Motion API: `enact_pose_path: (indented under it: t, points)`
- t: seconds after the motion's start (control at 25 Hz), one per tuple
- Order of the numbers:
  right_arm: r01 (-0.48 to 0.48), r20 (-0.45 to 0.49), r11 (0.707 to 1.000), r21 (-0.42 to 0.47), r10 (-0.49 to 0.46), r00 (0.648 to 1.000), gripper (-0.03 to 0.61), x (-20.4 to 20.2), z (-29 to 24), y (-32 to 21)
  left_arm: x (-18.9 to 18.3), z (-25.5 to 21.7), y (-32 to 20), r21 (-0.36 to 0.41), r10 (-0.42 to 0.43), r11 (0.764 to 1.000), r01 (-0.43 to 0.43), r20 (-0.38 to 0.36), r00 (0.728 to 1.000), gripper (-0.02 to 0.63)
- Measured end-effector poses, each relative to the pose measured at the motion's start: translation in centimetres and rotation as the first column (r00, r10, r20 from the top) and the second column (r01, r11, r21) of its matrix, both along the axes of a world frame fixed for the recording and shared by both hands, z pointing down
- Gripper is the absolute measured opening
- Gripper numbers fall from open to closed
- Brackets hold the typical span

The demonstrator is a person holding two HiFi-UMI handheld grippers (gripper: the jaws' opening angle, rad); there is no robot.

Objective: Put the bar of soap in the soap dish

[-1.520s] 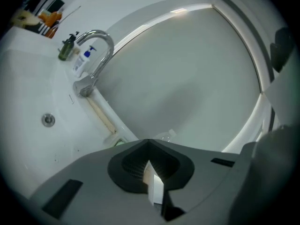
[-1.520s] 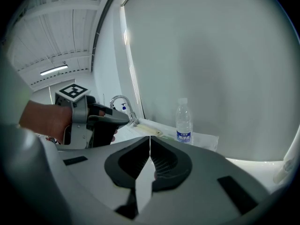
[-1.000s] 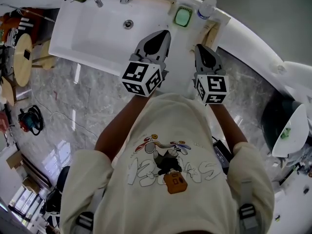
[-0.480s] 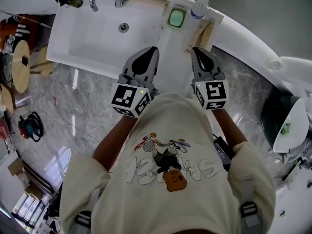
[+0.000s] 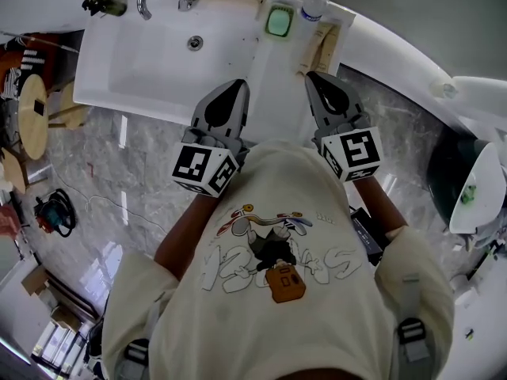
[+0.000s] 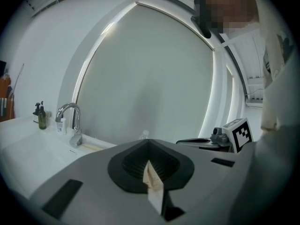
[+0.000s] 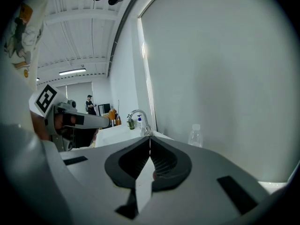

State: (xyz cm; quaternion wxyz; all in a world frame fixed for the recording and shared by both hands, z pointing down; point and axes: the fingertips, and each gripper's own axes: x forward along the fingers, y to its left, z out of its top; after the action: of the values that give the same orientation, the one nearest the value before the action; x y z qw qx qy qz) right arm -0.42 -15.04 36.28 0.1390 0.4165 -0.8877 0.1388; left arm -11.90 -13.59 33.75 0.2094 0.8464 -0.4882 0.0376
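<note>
Left hand-held gripper [image 5: 234,85] and right hand-held gripper [image 5: 314,77] are both seen fully closed with nothing gripped. Both are held by the torso, well apart from the soap dish [image 5: 280,9]. The green bar of soap [image 5: 279,23] is seen lying in the dish, on the table [image 5: 273,70] right of the sink [image 5: 142,62], just beside a bottle [image 5: 314,3]. Task is judged done. Risk: if another reach is made, the bottle could be tipped or the dish nudged, and a wet bar could be slid out.
</note>
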Motion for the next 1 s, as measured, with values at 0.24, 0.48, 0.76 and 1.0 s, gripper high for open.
enact_pose_path:
  t: [0.24,0.48,0.76,1.0]
  points:
    - [0.030,0.018,0.999,-0.026,-0.030,0.999,0.008,-1.5,-0.3,0.4,0.3,-0.6,0.4,0.010,0.021,1.000,-0.020,-0.020,1.000,0.008]
    - [0.054,0.045,0.998,-0.022,-0.053,0.998,0.008,-2.9,-1.0,1.6,0.0,-0.6,0.8,0.001,0.017,1.000,-0.017,-0.036,0.999,0.008]
    - [0.070,0.066,0.997,-0.043,-0.067,0.996,0.008,-3.5,-0.7,3.1,1.3,-0.8,0.7,-0.001,0.056,0.998,-0.056,-0.039,0.998,0.008]
    - [0.075,0.066,0.996,-0.042,-0.072,0.995,0.008,-3.0,-0.9,3.4,2.5,-1.3,0.6,0.014,0.077,0.997,-0.076,-0.040,0.996,0.008]
